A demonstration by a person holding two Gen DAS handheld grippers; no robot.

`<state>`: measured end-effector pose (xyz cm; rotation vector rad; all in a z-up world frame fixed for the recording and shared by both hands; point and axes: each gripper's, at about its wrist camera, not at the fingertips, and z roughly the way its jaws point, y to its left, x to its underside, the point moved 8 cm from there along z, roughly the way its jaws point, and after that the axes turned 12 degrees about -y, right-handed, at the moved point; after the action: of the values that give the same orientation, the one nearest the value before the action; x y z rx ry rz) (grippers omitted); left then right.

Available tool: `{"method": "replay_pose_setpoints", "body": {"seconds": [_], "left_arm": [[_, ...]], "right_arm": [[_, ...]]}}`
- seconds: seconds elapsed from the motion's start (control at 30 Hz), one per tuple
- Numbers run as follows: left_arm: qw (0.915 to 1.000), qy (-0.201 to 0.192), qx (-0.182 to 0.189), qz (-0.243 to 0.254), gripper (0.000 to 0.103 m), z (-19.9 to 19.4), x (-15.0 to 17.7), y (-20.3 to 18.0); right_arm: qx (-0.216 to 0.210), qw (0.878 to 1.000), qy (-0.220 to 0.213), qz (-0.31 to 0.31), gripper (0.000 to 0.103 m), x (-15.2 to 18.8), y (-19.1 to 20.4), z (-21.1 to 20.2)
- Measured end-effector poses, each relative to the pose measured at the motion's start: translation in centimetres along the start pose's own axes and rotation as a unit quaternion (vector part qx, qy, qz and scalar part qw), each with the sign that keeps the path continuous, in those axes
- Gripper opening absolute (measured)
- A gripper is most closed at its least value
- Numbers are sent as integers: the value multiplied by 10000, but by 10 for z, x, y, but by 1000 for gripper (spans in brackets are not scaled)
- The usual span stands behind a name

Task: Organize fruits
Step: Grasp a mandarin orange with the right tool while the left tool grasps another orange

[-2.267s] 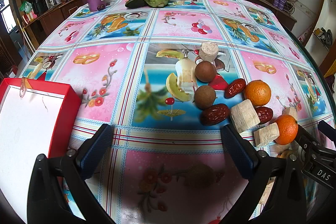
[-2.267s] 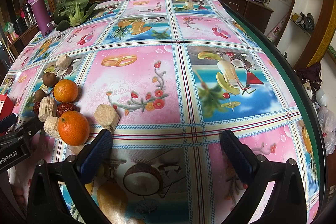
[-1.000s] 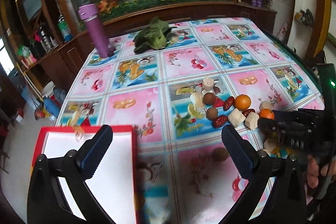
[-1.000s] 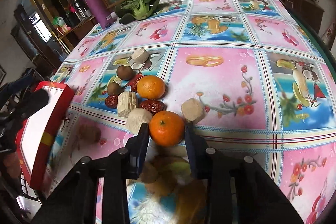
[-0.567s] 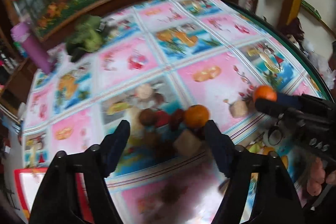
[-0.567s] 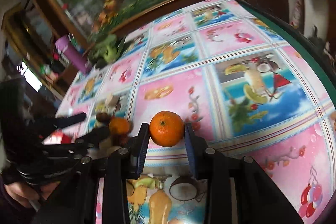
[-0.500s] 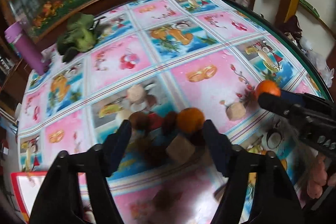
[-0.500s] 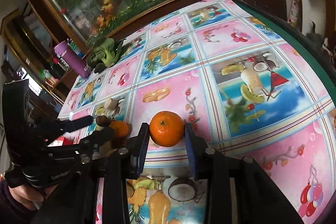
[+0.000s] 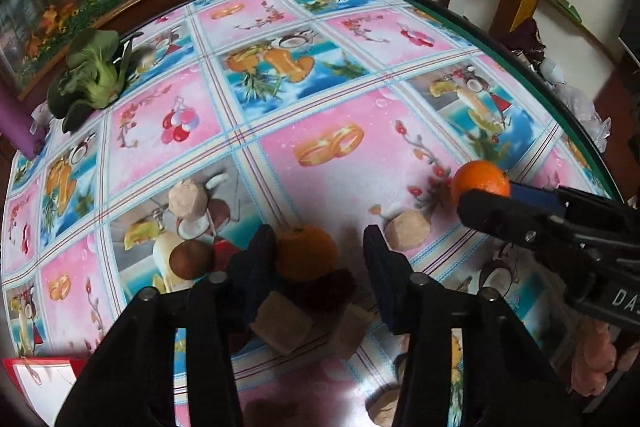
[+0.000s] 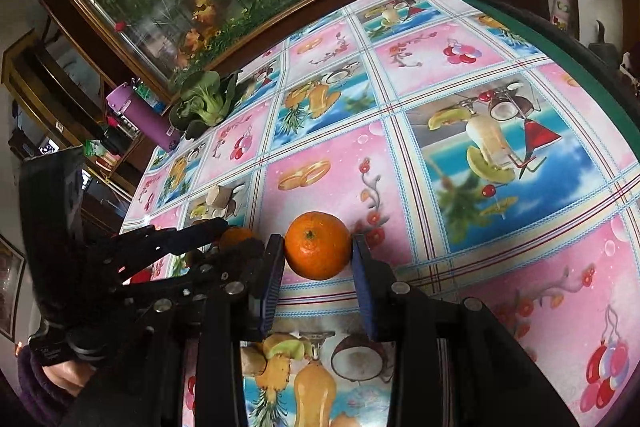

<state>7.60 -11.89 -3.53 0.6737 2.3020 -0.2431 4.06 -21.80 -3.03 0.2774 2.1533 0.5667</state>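
Two round orange tangerines are in play, one per claw.

1. Right claw (image 10: 318,249): narrow, both blue pads pressed on the sides of the first tangerine (image 10: 317,247), stem end facing the camera. The left wrist view shows this same fruit at the claw's tip, over the pink panel of the glossy patterned tablecloth (image 9: 340,107) near the table's right edge.

2. Left claw (image 9: 320,259): partly closed, its jaws having just been closing. The second tangerine (image 9: 306,253) sits between them on the cloth. My left pad is against its side; my right pad stands apart from it with cloth showing in the gap. No grip yet.

3. Items around the second tangerine:
- dark red wrinkled dates (image 9: 338,287), touching it on the near side;
- two pale beige cut blocks (image 9: 284,319), nearer the camera, under my fingers;
- a brown round fruit (image 9: 190,259), just left of my left finger;
- a beige rounded chunk (image 9: 404,231), just right of my right finger;
- another beige chunk (image 9: 188,199), further back on the left.

4. A red box with a white interior (image 9: 40,383) lies at the lower left corner, well apart from the fruit.

5. A green leafy bok choy (image 9: 92,75) and a purple bottle (image 10: 148,119) stand at the far left of the table.
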Motion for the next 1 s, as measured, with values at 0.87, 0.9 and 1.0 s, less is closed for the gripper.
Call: {"method": "replay_pose_setpoints", "body": {"seconds": [0.87,0.9,1.0], "left_arm": [[9996,147,241,-14,45,-6,14,5],[9997,127,205,-23,42,-6,13,6],[9998,82,157,-115,33,-8,12,8]], "right_arm": [[-19,10000,37,83,33,0,-1,2],[-19,10000,37,83,33,0,-1,2],[-59,9999,31,88,33,1,1,2]]}}
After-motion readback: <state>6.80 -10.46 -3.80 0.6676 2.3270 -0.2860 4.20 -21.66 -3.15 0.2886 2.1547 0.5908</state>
